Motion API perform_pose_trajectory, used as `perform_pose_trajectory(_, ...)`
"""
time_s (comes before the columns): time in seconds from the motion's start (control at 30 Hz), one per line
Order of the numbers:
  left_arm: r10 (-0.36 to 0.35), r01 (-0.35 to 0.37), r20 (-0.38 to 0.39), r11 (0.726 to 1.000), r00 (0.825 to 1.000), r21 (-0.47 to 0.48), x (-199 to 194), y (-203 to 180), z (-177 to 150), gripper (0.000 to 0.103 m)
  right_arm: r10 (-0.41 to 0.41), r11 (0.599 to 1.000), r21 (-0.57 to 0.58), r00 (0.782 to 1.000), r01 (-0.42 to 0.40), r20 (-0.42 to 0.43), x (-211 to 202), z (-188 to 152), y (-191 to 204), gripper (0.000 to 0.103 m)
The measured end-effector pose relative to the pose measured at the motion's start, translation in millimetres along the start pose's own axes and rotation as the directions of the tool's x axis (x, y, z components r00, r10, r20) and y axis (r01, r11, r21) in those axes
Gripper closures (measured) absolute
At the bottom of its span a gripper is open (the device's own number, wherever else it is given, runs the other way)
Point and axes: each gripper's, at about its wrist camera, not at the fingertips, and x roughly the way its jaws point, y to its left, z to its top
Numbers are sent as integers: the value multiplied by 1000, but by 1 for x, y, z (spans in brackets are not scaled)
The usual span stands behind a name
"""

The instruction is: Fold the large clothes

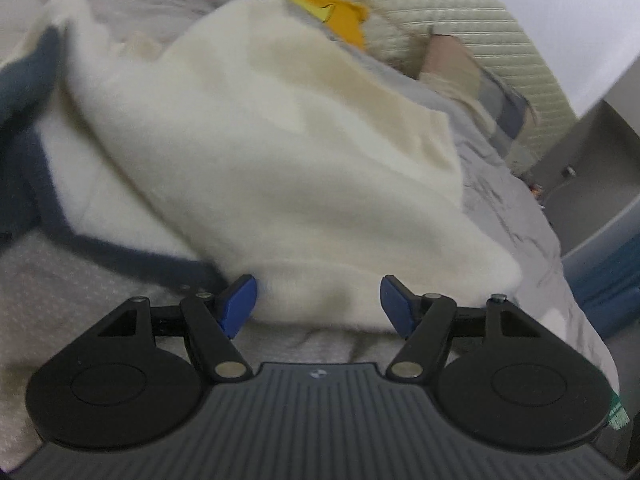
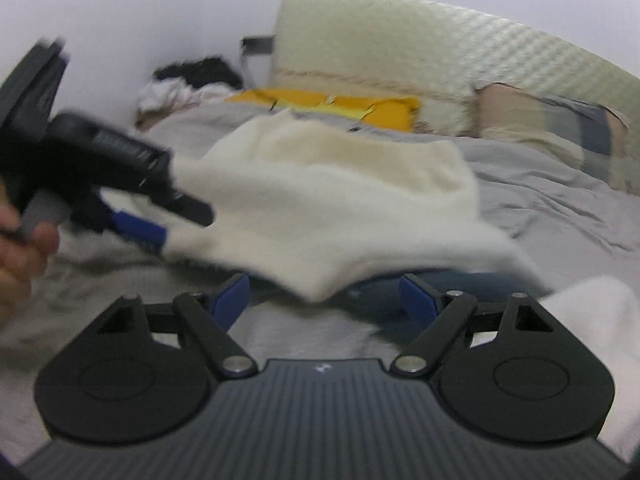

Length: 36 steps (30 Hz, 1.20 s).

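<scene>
- Closest in, the left gripper point(image 1: 318, 304) shows its blue fingertips point(image 1: 240, 300) spread wide, with the near hem of the cream garment point(image 1: 260, 160) lying between them; nothing is pinched.
- Over on the other side, the right gripper point(image 2: 326, 300) is spread wide as well, and a drooping corner of the cream garment point(image 2: 320, 208) hangs just ahead of its gap, held by neither finger.
- Just beyond, that garment is spread in a soft heap across the grey bedspread point(image 1: 500, 184), with a dark blue trim point(image 1: 120, 252) edging it on the left of the left wrist view.
- From the right wrist view, the left gripper point(image 2: 168, 220) comes in from the left edge, blurred, its blue fingertip point(image 2: 138, 230) right at the garment's side edge; whether it touches the cloth, I cannot tell.
- A hand point(image 2: 20, 264) grips that tool's handle at the far left.
- Under the garment's right edge, dark blue cloth point(image 2: 460, 284) peeks out, and a white fluffy piece point(image 2: 592, 340) sits at the lower right.
- Further back, a yellow cloth point(image 2: 360, 106) lies on the bed behind the garment.
- Right of it, a patchwork pillow point(image 2: 560, 124) in beige and blue.
- Farthest off, a pale quilted headboard point(image 2: 440, 40) stands against the wall, with a dark and white pile of clothes point(image 2: 188, 80) at its left.
</scene>
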Motion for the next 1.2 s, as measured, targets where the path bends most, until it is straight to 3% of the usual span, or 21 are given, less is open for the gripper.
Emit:
perform_pose_trajectory(0.13,47,-46,18,998,999,-49,-2,5,3,30,-14,995,-104,1000,13,-13,24,-5,22,27)
perform_pose_trajectory(0.23,56,-53,40,996,998,-65,-11,7,4,30,-74,979,-191,997,77,19,38,-8,36,33)
perform_pose_trajectory(0.27,62,-59,55,997,997,-54,-12,6,5,30,-94,975,-201,995,99,37,41,-7,38,37)
perform_pose_trajectory(0.3,71,-68,69,997,995,-44,-17,4,6,30,-114,973,-196,992,124,61,42,-7,36,47)
perform_pose_trajectory(0.33,77,-75,83,997,994,-28,-19,1,7,30,-131,974,-174,988,144,80,43,-4,33,54)
perform_pose_trajectory(0.4,72,-74,115,997,991,20,-24,-6,10,30,-138,985,-88,984,148,109,37,3,18,77)
perform_pose_trajectory(0.5,53,-67,146,993,988,98,-29,-21,12,30,-78,996,56,986,70,150,22,14,-7,85)
perform_pose_trajectory(0.67,-19,-35,187,959,982,280,-37,-50,3,29,20,957,280,981,-74,190,8,29,-45,90)
perform_pose_trajectory(0.77,-61,-12,184,927,981,374,-38,-68,-10,29,43,925,361,979,-115,201,3,28,-56,91)
perform_pose_trajectory(0.9,-17,-103,227,856,974,507,-30,-92,-36,28,53,897,420,977,-136,205,4,28,-66,92)
perform_pose_trajectory(1.0,79,-258,322,784,944,565,-14,-103,-54,28,47,895,425,977,-133,206,0,27,-65,92)
perform_pose_trajectory(1.13,209,-467,456,667,865,581,9,-105,-68,28,32,900,419,977,-120,209,-7,26,-62,93)
perform_pose_trajectory(1.2,270,-550,509,627,818,552,15,-101,-66,28,10,909,405,977,-98,214,-11,27,-60,94)
